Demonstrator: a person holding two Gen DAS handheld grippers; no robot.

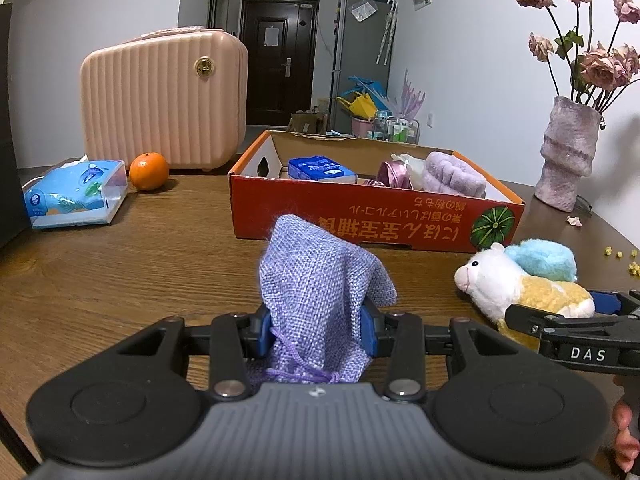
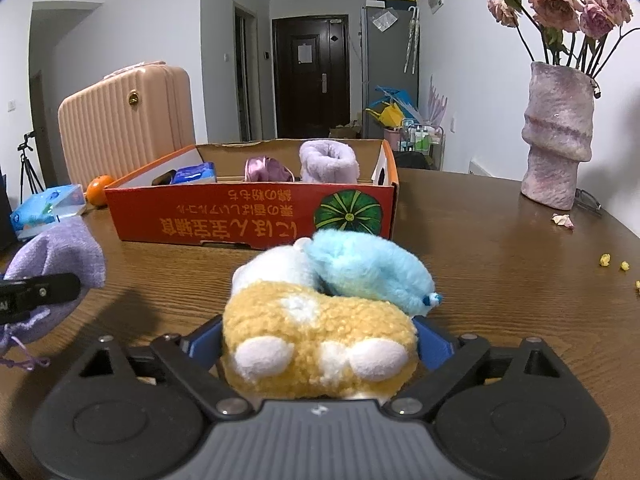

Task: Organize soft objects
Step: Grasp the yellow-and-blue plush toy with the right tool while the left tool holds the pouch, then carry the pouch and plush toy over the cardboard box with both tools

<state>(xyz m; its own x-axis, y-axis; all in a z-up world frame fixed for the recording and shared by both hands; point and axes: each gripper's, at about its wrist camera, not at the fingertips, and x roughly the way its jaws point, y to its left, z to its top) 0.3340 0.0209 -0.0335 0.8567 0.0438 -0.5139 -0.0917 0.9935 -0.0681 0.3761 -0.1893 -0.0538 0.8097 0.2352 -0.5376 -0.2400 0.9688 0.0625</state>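
Note:
My left gripper [image 1: 318,330] is shut on a lilac burlap drawstring pouch [image 1: 320,288], held over the wooden table in front of the orange cardboard box [image 1: 360,216]. My right gripper [image 2: 318,346] is shut on a plush toy [image 2: 320,320] with a yellow body, white head and blue cap. The plush also shows in the left wrist view [image 1: 520,280], to the right of the pouch. The pouch shows at the left of the right wrist view [image 2: 56,264]. The box [image 2: 248,216] holds a purple fluffy item [image 2: 328,160], a pink satin item [image 2: 266,170] and a blue tissue pack [image 1: 320,168].
A pink ribbed suitcase [image 1: 164,100], an orange [image 1: 149,171] and a blue tissue pack [image 1: 76,194] stand at the back left. A pink vase [image 2: 556,136] with dried roses stands at the right. Petals and crumbs [image 2: 612,262] lie near the right edge.

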